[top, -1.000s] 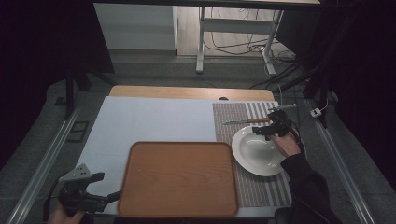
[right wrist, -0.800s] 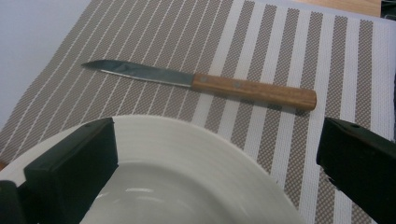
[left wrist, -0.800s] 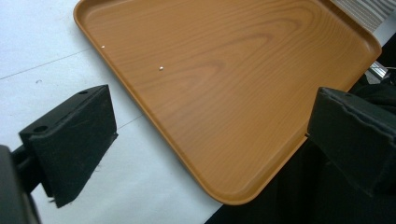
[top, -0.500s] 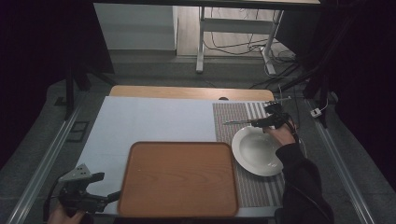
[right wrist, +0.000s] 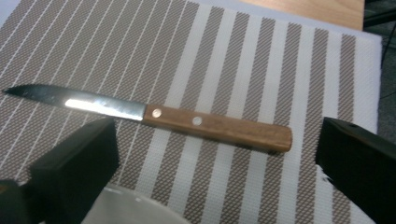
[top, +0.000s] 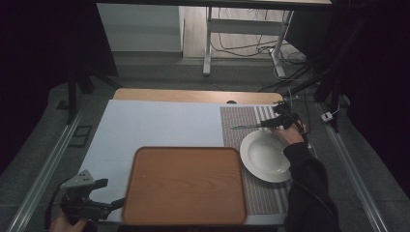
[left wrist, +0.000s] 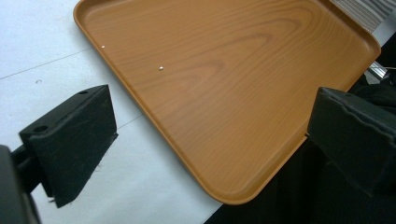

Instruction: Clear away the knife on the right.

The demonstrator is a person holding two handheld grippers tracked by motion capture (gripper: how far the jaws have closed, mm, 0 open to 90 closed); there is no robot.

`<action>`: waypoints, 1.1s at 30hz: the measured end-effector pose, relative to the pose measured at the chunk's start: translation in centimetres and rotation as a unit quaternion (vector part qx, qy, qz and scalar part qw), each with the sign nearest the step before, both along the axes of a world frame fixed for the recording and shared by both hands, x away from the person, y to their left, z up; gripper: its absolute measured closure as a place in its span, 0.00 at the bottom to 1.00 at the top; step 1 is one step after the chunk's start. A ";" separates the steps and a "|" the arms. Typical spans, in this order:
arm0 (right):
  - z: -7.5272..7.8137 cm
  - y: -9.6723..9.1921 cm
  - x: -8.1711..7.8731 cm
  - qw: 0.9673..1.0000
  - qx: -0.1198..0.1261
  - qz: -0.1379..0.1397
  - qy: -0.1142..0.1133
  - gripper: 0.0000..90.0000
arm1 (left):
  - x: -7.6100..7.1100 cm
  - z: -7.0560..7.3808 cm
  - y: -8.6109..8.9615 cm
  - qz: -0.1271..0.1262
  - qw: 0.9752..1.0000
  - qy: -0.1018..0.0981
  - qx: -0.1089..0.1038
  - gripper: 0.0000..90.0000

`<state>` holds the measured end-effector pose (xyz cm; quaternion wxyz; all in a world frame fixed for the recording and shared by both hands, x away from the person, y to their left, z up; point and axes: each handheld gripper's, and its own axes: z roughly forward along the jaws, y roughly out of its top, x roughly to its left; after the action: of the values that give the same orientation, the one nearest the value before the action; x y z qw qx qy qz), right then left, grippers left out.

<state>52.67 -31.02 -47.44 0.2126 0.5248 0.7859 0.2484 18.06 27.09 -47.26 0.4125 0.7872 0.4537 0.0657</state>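
while both grippers (right wrist: 215, 154) (left wrist: 210, 140) gape empty, the stiff, light knife (right wrist: 154, 114) looks best gripped by its wooden handle (right wrist: 217, 126).

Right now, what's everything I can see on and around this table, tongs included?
tray: one, brown wood-look, front middle.
plate: one, white, on the placemat, right of the tray.
knife: one, wooden handle, steel blade, flat on the placemat behind the plate.
placemat: one, brown-and-white striped, right side.
table cover: one, pale, under everything.
left tongs: black, open, near the tray's front-left corner.
right tongs: black, open, over the knife handle.
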 end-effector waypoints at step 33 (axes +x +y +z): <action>-1.8 -2.2 3.1 0.997 -0.028 0.006 0.077 1.00 | -0.1 0.0 0.0 0.000 1.000 -0.002 0.002 0.02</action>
<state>55.77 -33.19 -49.19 0.1643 0.5316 0.8097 0.1864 17.94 27.09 -47.24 0.4118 0.7879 0.4529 0.0679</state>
